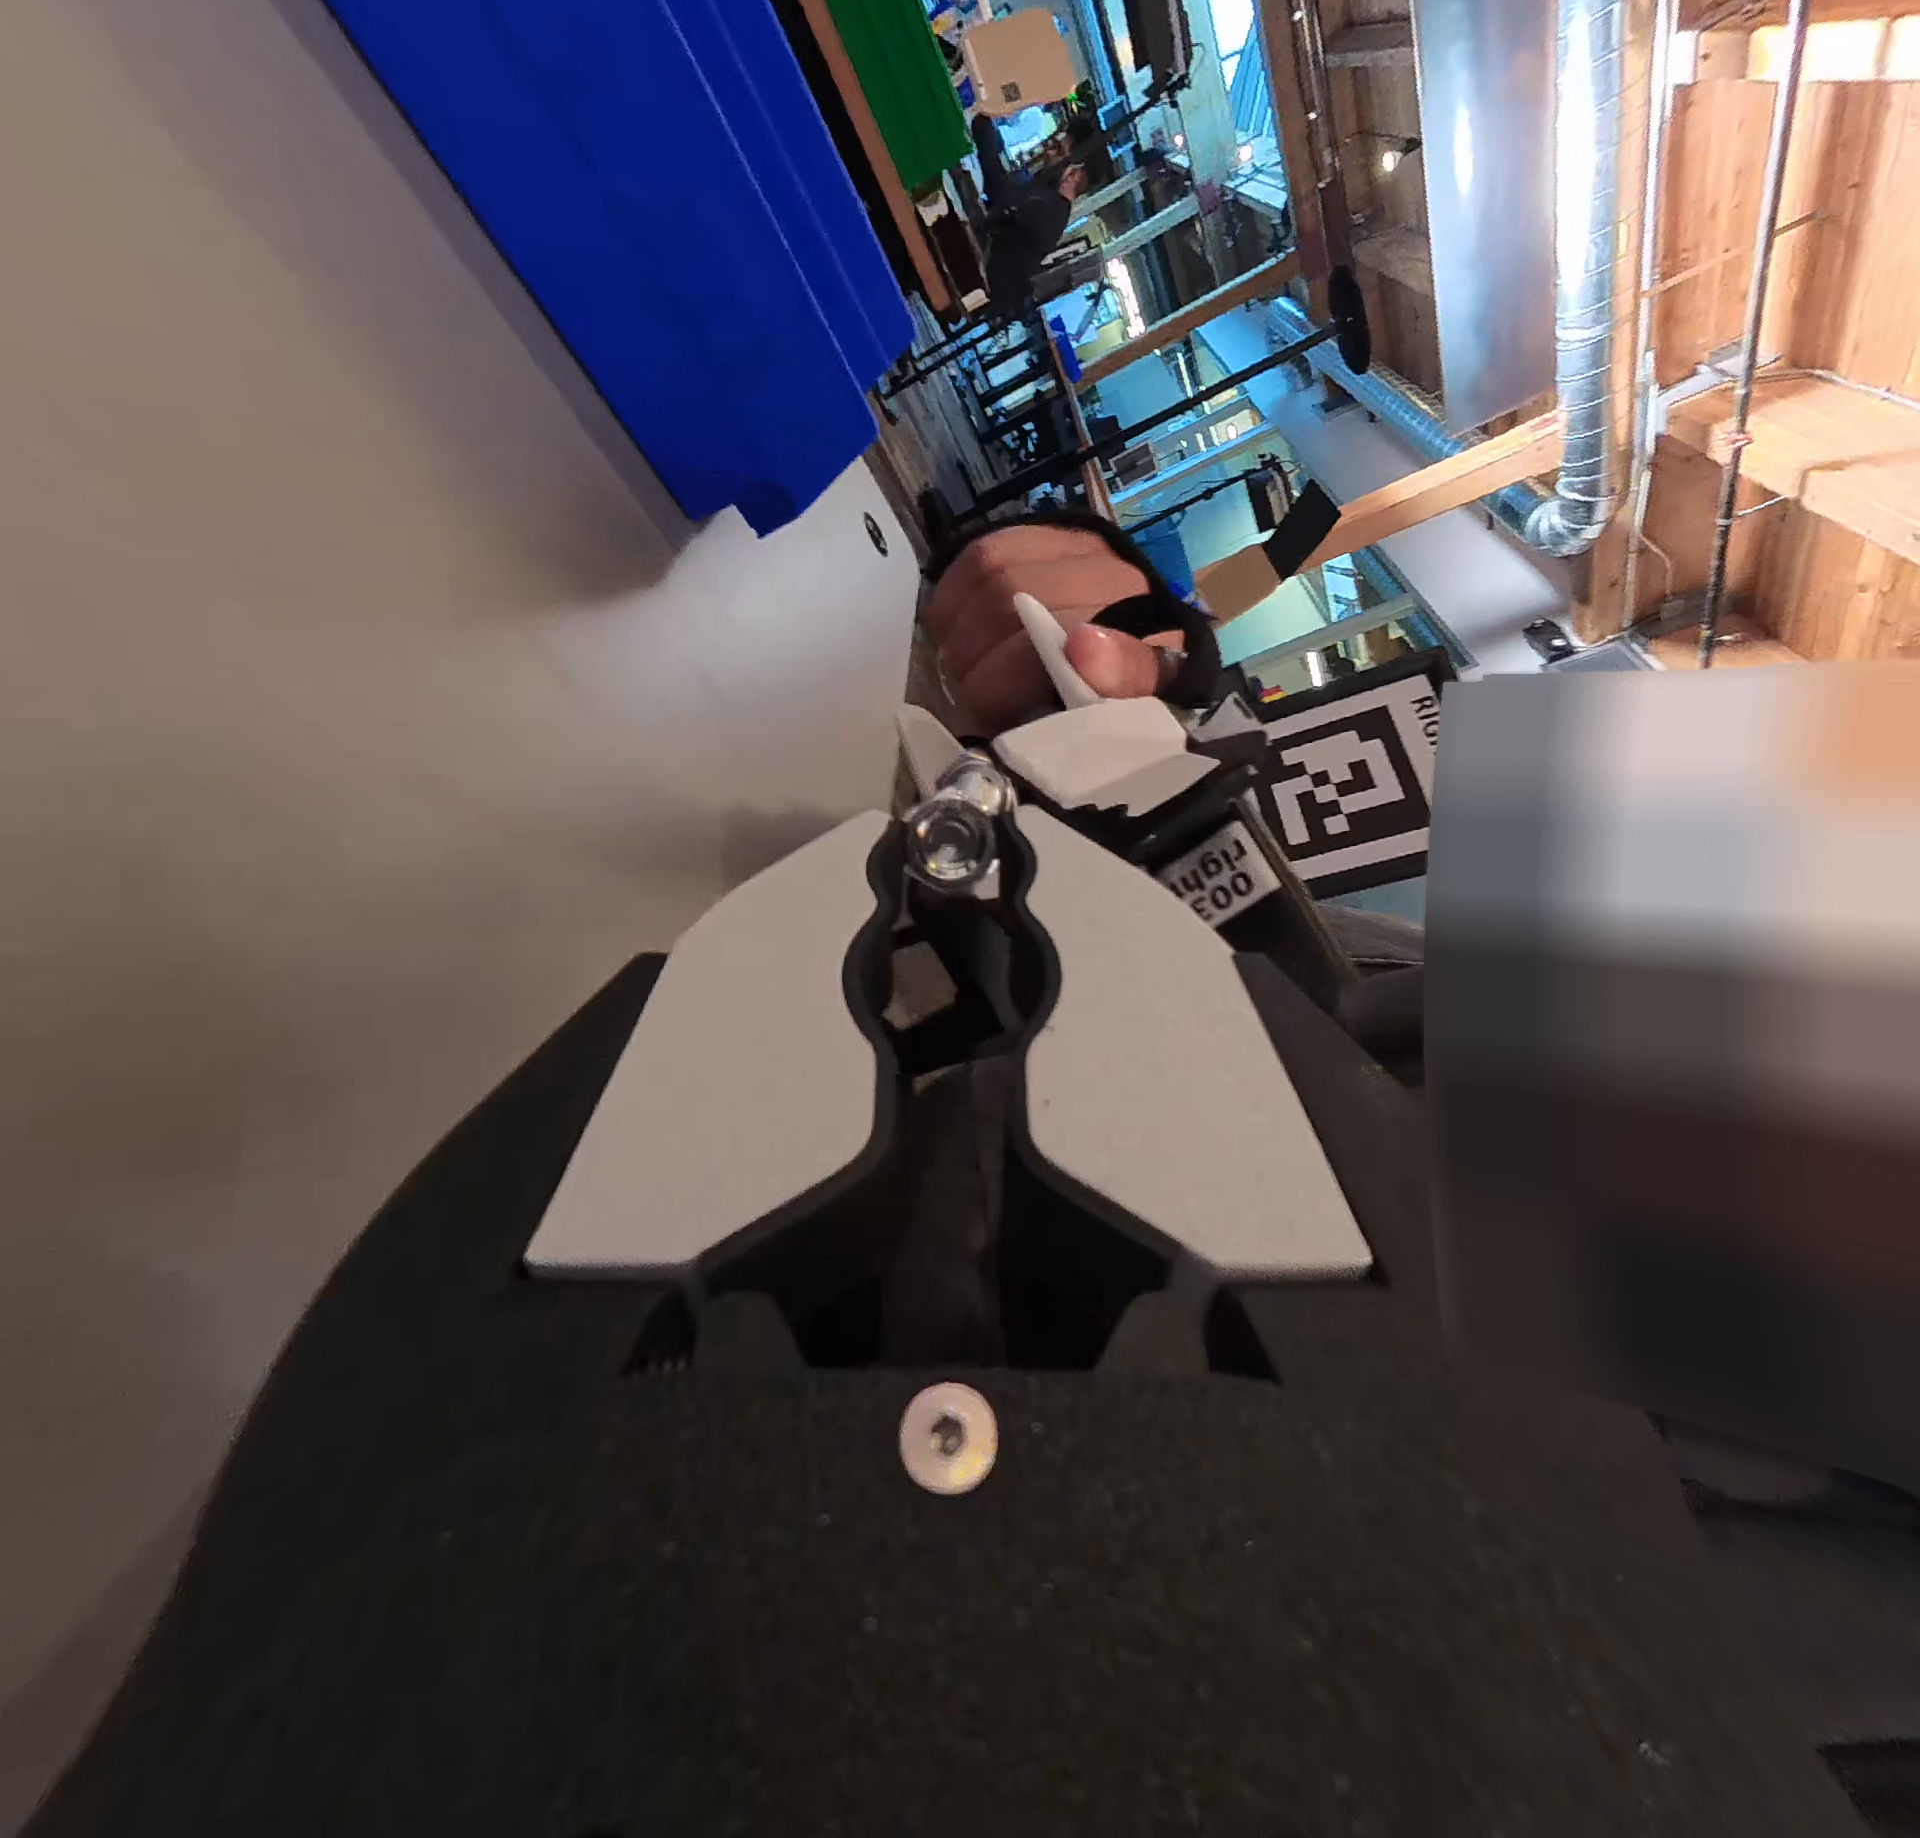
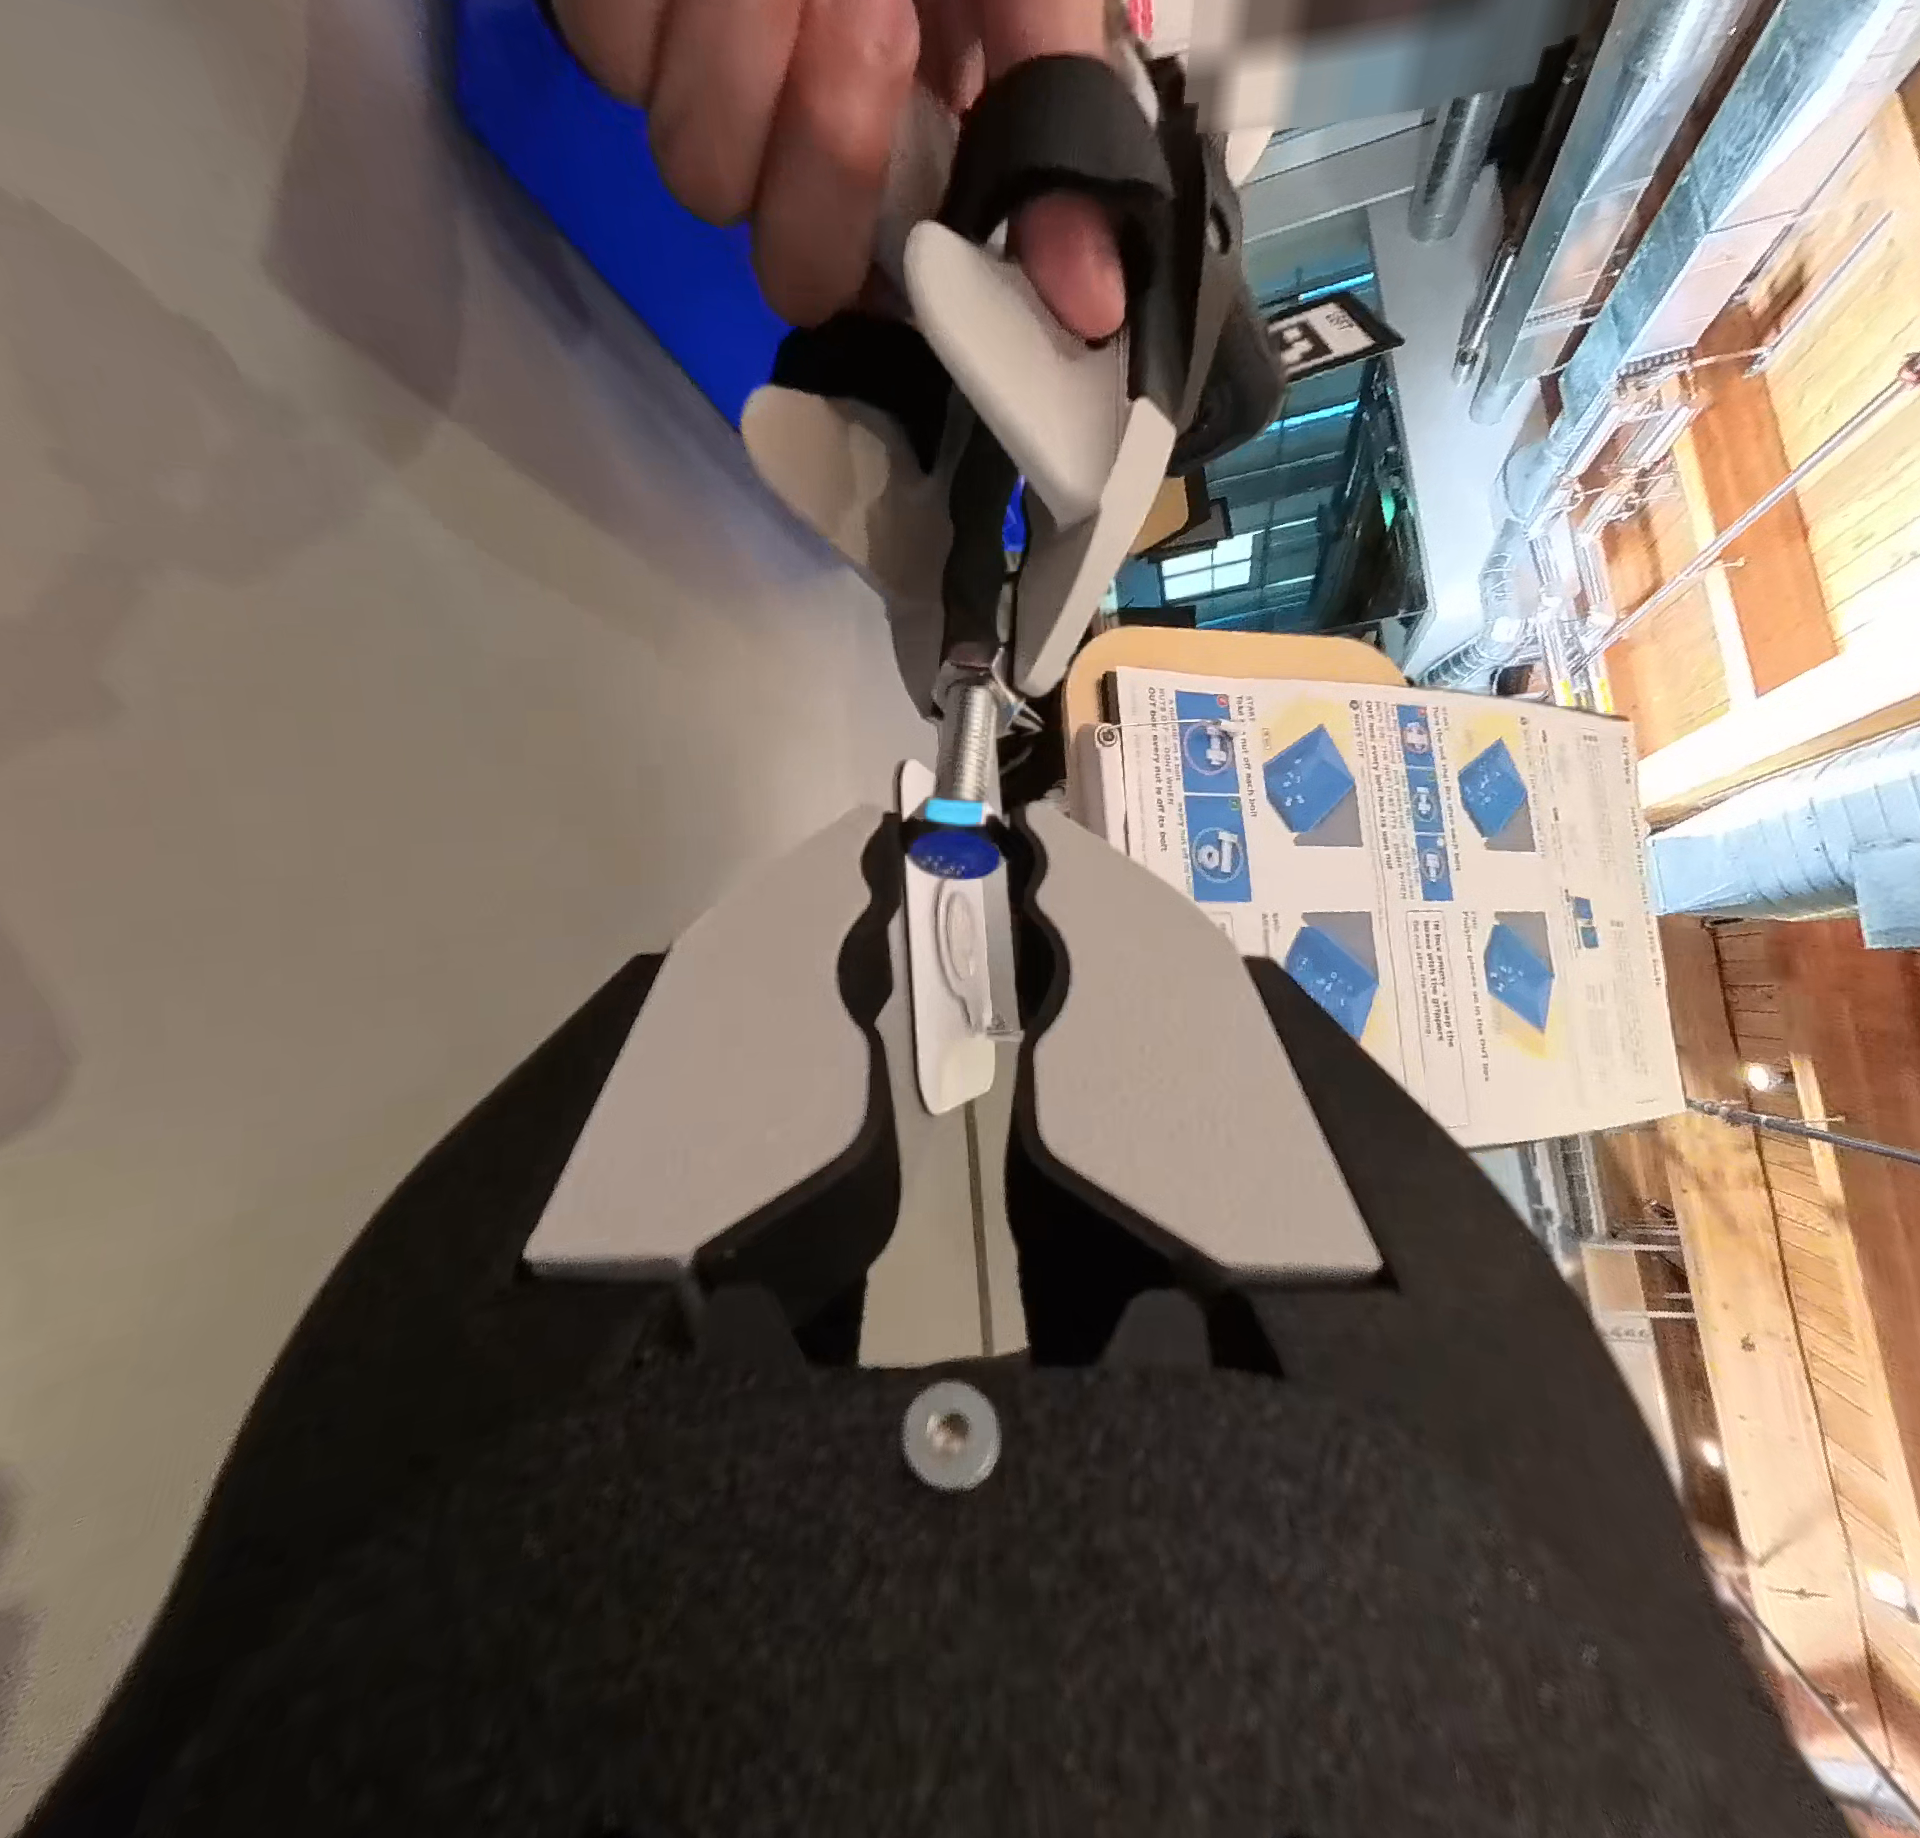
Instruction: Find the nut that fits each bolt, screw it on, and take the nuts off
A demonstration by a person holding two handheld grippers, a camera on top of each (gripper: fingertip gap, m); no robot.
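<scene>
My left gripper [image 1: 951, 858] is shut on a silver hex nut [image 1: 948, 843]. The nut sits on the end of a threaded bolt [image 1: 982, 782], which runs away from me into the right gripper's grey fingers [image 1: 1091, 760]. In the right wrist view my right gripper [image 2: 951, 850] is shut on the bolt's blue-marked head [image 2: 951, 846]. The silver threaded shaft [image 2: 966, 739] points away to the left gripper's fingers [image 2: 1039, 438], which close around its far end. The nut is mostly hidden there. Both grippers are held above the table, facing each other.
A blue bin [image 1: 623, 178] stands on the white table [image 1: 312, 645]; it also shows in the right wrist view [image 2: 603, 188]. A printed instruction sheet [image 2: 1382, 895] stands to the right. Hands [image 2: 790, 74] hold the gripper handles. A workshop lies behind.
</scene>
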